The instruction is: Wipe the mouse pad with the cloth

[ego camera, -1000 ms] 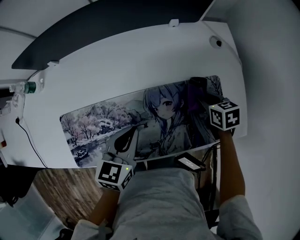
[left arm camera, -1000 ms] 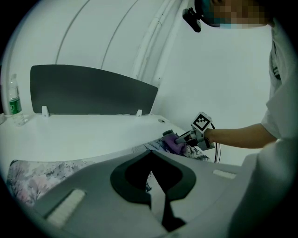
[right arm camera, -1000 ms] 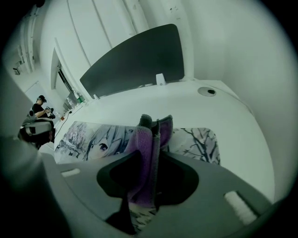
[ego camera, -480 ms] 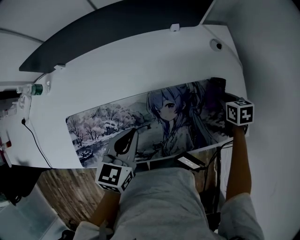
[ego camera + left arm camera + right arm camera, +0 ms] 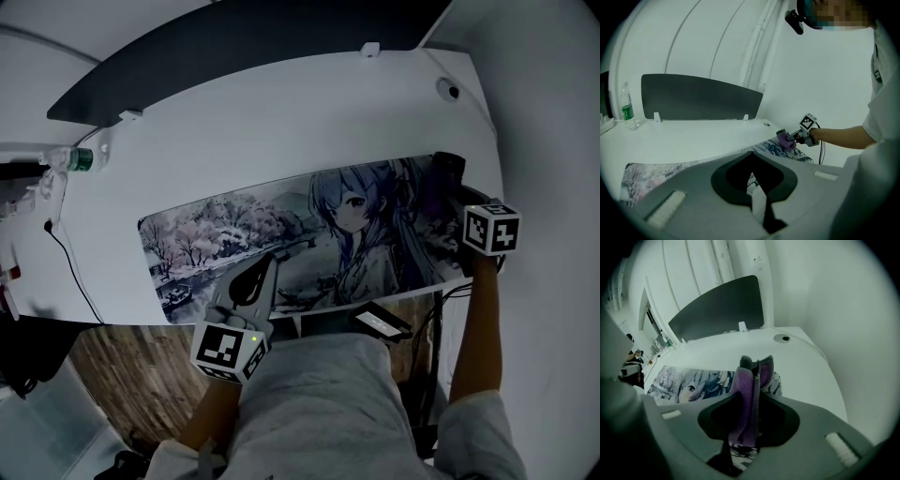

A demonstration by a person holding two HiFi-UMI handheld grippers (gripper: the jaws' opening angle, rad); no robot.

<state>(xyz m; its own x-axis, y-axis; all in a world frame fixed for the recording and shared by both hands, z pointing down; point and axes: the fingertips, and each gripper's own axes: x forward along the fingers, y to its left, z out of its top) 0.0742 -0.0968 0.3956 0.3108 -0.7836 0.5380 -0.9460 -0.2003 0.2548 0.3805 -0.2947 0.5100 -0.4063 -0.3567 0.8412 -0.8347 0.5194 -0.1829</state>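
White desk fills my head view, w/ dark partition panel along back edge. Anime-print mouse pad lies flat across desk front, L to R. My R gripper sits at pad's far R end, jaws clamped on purple cloth. Cloth sticks out past tips, looks down on pad's corner. My L gripper is over pad's front edge near middle, jaws closed together, nothing btwn them. Water bottle stands upright at desk's L end, well apart from pad.
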